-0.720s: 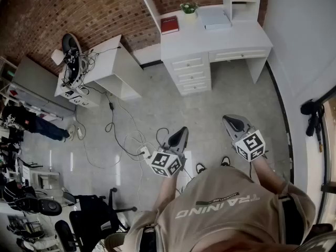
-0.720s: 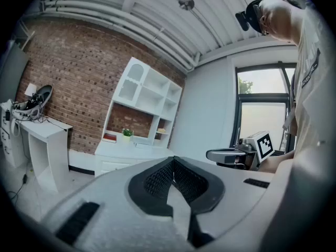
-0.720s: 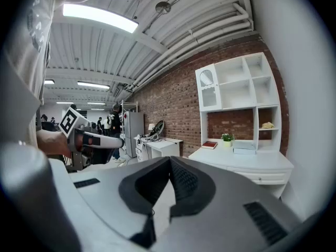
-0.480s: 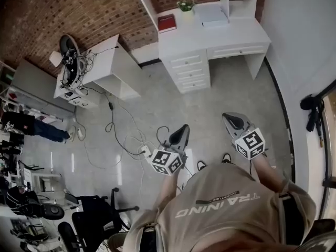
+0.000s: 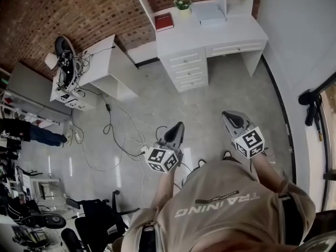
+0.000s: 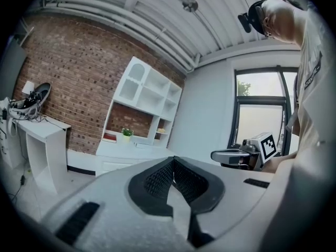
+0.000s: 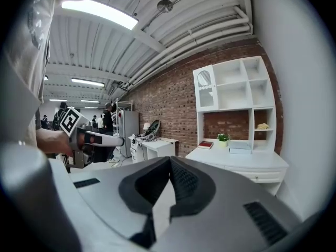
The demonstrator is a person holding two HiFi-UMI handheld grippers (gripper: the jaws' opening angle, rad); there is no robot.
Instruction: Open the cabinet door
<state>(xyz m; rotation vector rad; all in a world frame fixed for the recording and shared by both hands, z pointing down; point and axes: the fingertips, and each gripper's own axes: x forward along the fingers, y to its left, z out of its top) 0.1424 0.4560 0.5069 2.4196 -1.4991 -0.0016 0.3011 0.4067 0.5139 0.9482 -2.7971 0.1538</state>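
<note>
**Ahead of both grippers, well apart: white hutch door**

Writing: the shirt (image 5: 226, 206) reads "TRAINING", upside down in the head view. The smaller line above that word is too small to read. Each cube (image 5: 163, 159) carries black-and-white square markers. No print can be made out on the red book (image 5: 164, 21).

Door (image 7: 205, 90): white, with an arched panel, on the top left compartment of the hutch (image 7: 247, 96). The other compartments are open shelves. It appears to sit flush in its frame. The hutch stands on a white desk (image 5: 210, 33) with drawers. The book and a plant (image 5: 182, 4) rest on the desk.

Views: the head view cuts the hutch off low, so the door shows only in the two gripper views. The left gripper view alone shows a window (image 6: 260, 109) right of the jaws. The right gripper view alone shows people (image 7: 107, 121) far off, left of the jaws.

Left gripper (image 5: 178, 126): jaws closed tip to tip, nothing held.
Right gripper (image 5: 227, 114): jaws closed tip to tip, nothing held.
</note>
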